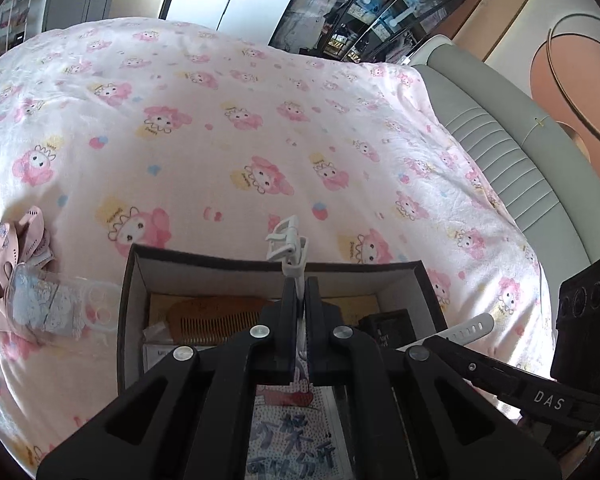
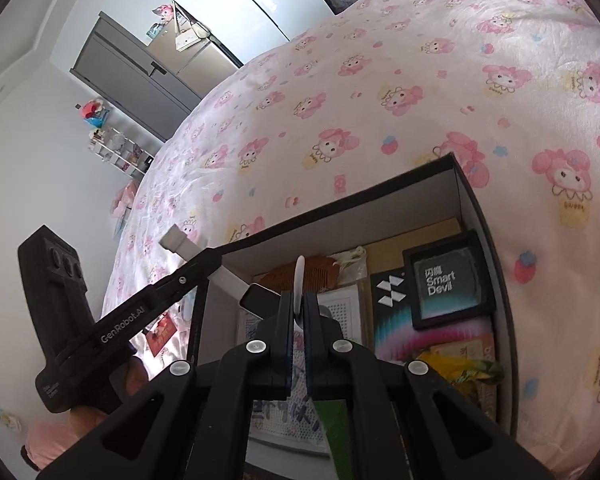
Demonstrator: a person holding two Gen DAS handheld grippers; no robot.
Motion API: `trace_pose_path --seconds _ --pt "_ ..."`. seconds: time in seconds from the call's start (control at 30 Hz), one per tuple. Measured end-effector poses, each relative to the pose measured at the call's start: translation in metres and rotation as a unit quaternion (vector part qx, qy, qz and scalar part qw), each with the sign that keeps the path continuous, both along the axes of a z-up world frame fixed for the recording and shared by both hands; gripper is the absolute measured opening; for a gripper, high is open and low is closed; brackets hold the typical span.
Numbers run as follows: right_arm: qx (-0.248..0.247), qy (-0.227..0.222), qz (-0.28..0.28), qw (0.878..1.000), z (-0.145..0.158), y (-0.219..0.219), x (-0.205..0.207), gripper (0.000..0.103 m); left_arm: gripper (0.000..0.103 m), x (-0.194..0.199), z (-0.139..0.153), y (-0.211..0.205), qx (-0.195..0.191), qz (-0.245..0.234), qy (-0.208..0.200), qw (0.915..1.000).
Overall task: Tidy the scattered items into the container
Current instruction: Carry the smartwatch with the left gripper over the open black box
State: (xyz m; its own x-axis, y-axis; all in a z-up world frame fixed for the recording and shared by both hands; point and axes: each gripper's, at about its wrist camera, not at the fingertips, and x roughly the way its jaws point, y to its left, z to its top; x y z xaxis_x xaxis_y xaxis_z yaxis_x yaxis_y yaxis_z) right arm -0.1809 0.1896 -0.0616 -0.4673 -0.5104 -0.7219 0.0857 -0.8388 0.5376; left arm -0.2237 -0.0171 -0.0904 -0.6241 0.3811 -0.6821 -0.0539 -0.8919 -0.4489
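A white watch strap held by both claws above the open box

The buckle end of the watch strap [image 1: 288,248] is clamped between the nearly closed fingers of the left claw [image 1: 300,292], and its holed end [image 2: 299,276] is pinched in the right claw [image 2: 298,304], likewise almost closed. The strap is held over the dark box [image 1: 268,260] on the bed [image 1: 220,140], where a wooden comb [image 1: 216,314] and a black case [image 2: 448,280] are seen inside. A clear phone case [image 1: 56,308] is left on the bed beside the box
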Motion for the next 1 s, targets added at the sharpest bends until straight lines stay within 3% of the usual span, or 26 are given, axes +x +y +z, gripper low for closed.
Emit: trace_pose_path --seconds 0.1,0.27,0.47,0.57,0.7,1.0 --pt "0.020 0.003 0.003 1.000 0.001 -0.003 -0.016 0.003 0.001 -0.004 -0.010 -0.008 0.015 0.011 0.000 0.9998" --pt "0.061 -0.026 0.020 0.998 -0.015 -0.013 -0.044 0.003 0.001 -0.011 -0.043 -0.013 0.021 0.033 -0.038 0.9985" --pt "0.087 -0.046 0.037 0.994 -0.029 -0.026 -0.066 0.003 0.002 -0.010 -0.044 -0.017 0.008 0.052 -0.022 0.9984" --pt "0.089 -0.073 0.050 0.992 -0.042 -0.026 -0.068 0.003 0.003 -0.015 -0.055 -0.023 0.013 0.058 -0.044 0.9973" --pt "0.107 -0.090 0.011 0.990 -0.049 -0.006 -0.064 0.003 0.034 -0.015 -0.066 -0.033 0.061 0.055 -0.068 0.9943" --pt "0.084 0.010 -0.034 0.996 -0.006 0.014 -0.040 0.004 0.034 -0.004 -0.052 -0.031 0.044 0.046 -0.035 0.9974"
